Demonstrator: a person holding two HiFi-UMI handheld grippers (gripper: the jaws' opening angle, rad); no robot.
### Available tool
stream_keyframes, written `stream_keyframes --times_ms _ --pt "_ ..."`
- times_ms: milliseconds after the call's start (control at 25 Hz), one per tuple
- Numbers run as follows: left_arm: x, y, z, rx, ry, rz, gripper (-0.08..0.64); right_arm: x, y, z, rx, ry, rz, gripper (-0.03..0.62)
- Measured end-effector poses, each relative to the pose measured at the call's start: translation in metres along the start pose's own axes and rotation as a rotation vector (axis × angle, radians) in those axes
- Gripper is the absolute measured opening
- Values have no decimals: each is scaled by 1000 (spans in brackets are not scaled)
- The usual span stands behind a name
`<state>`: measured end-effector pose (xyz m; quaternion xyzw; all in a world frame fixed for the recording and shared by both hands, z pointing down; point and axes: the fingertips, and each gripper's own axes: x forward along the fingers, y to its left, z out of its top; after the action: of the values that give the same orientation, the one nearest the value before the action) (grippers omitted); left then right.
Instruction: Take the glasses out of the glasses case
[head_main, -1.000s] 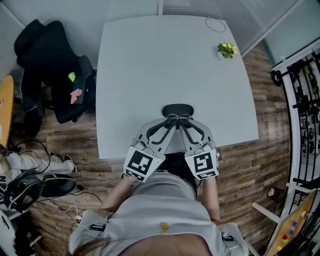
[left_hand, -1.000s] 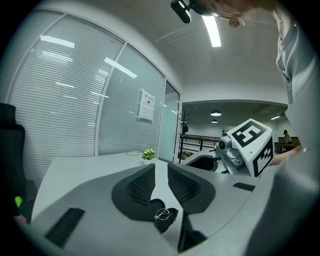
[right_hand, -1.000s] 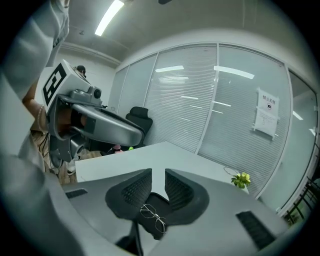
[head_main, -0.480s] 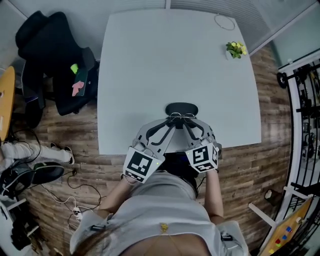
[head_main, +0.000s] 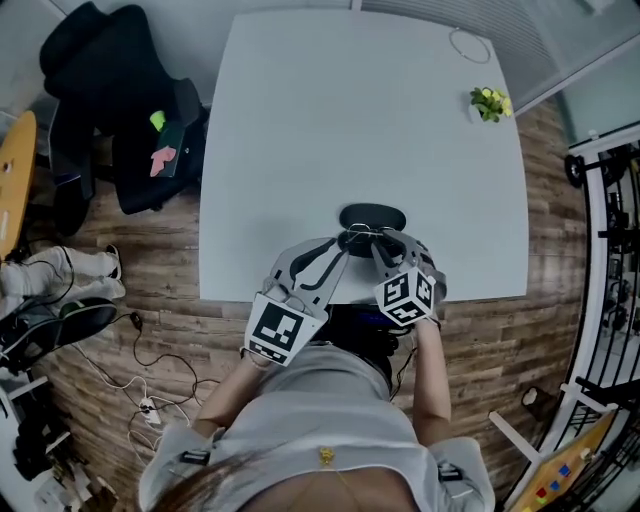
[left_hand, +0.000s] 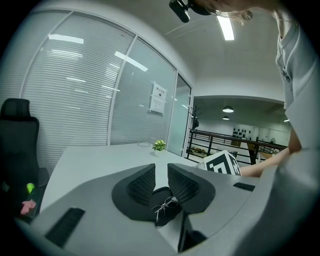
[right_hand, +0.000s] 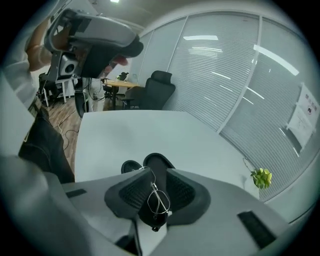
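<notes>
Right gripper view: right gripper (right_hand: 157, 173) opening its jaws around thin wire-framed glasses (right_hand: 157, 199), over the black oval case (head_main: 372, 214) at the white surface's (head_main: 350, 120) near edge; left gripper (left_hand: 161, 170) slightly parted, empty. Set down gently!

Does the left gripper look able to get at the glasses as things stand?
Probably yes, though it is crowded. The glasses sit just ahead of the left gripper, whose jaws stand apart, by the dark case. The right gripper has them between its opening jaws, so it stands close alongside.
</notes>
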<state>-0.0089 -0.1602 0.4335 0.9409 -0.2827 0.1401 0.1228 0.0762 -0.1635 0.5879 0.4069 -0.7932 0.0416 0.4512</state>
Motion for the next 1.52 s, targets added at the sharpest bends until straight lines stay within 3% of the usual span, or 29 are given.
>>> stream_keyframes --times_ms 360,800,1080,1240,1360,1520 --pt "-6 14 -10 -24 26 44 89 36 5 -28 -95 96 93 118" --pt "-10 28 -14 -51 37 91 89 72 20 -50 -273 219 279 129" --pt "-10 31 -15 -70 33 108 89 83 28 -59 -308 282 424 135" --pt "-10 35 -14 -81 34 120 89 85 27 -60 -257 287 506 141" --pt "-10 36 -16 -88 37 125 89 83 27 -59 -238 274 537 133" --pt "-10 38 -16 -87 40 125 89 82 29 -57 -284 268 546 126"
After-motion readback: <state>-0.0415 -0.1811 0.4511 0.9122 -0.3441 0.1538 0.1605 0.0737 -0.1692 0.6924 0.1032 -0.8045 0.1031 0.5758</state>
